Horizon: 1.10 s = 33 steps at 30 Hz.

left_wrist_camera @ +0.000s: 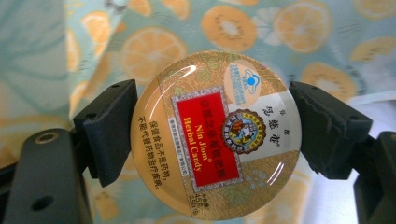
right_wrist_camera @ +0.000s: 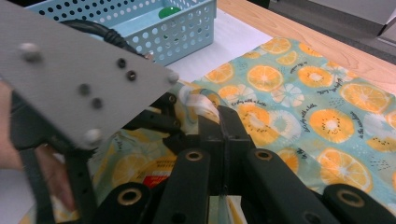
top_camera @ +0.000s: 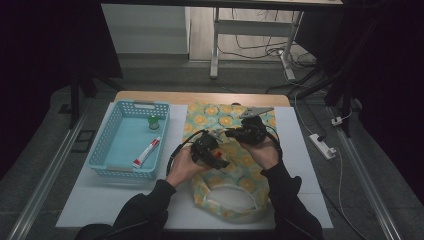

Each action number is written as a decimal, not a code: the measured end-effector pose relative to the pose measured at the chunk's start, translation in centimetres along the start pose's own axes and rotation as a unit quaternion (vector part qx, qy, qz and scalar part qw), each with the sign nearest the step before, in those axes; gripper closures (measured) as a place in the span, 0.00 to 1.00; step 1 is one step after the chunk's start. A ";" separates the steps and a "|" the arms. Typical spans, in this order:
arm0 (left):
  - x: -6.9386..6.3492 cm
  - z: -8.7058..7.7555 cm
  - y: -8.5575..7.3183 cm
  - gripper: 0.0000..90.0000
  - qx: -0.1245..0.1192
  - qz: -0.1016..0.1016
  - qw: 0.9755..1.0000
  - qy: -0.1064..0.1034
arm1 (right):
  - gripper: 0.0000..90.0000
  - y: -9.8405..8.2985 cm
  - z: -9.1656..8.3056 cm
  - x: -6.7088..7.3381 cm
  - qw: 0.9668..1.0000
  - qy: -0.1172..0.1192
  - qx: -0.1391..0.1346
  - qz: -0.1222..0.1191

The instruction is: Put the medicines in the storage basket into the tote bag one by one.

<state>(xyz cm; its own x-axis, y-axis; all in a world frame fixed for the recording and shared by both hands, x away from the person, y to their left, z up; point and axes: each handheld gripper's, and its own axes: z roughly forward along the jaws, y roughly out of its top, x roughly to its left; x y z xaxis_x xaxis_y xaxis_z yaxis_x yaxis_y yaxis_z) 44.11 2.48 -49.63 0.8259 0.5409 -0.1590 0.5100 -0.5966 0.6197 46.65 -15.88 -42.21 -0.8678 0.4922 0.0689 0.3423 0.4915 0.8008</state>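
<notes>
From the high view, both hands are working over the orange-print cloth bag point(top_camera: 235, 165) lying on the white table point(top_camera: 310, 185). The left gripper point(top_camera: 216, 159) is hovering above the bag's middle, while the right gripper point(top_camera: 234, 134) is reaching in just beside it from the far side. Off to the left, the blue basket point(top_camera: 102, 150) is sitting with a red-and-white tube point(top_camera: 146, 151) and a small green-lidded jar point(top_camera: 153, 121) inside, which suggests it is where things from the bag are being collected.

Over to the left gripper view: the round candy tin point(left_wrist_camera: 215, 135) is sitting squarely between the two black jaws, which are pressing on its opposite edges, clamped on it. The lid is facing the camera, so the tin is being held by its rim, a grip that looks secure for lifting. The bag's fabric is lying behind it.

Now the right gripper view: the jaws are closing together on a fold of the bag's fabric point(right_wrist_camera: 205, 105), with no gap between them. That pinch is probably holding the cloth taut or the mouth open so the tin can come free without dragging the fabric. The left gripper's grey plate point(right_wrist_camera: 70, 70) is looming close at the left, and the basket point(right_wrist_camera: 154, 32) is waiting beyond.
</notes>
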 end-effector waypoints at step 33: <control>2.0 2.6 0.8 0.17 -0.010 0.005 0.999 0.031 | 1.00 -0.5 0.2 -0.7 1.000 -0.018 -0.001 0.011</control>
<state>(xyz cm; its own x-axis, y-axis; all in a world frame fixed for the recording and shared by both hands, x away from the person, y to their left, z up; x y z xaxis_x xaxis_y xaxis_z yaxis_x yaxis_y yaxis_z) 46.80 1.54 -51.47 0.8140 0.5711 -0.1059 0.4970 -0.5905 0.6359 47.17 -16.25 -42.77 -0.8461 0.5290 0.0654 0.3612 0.4787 0.8003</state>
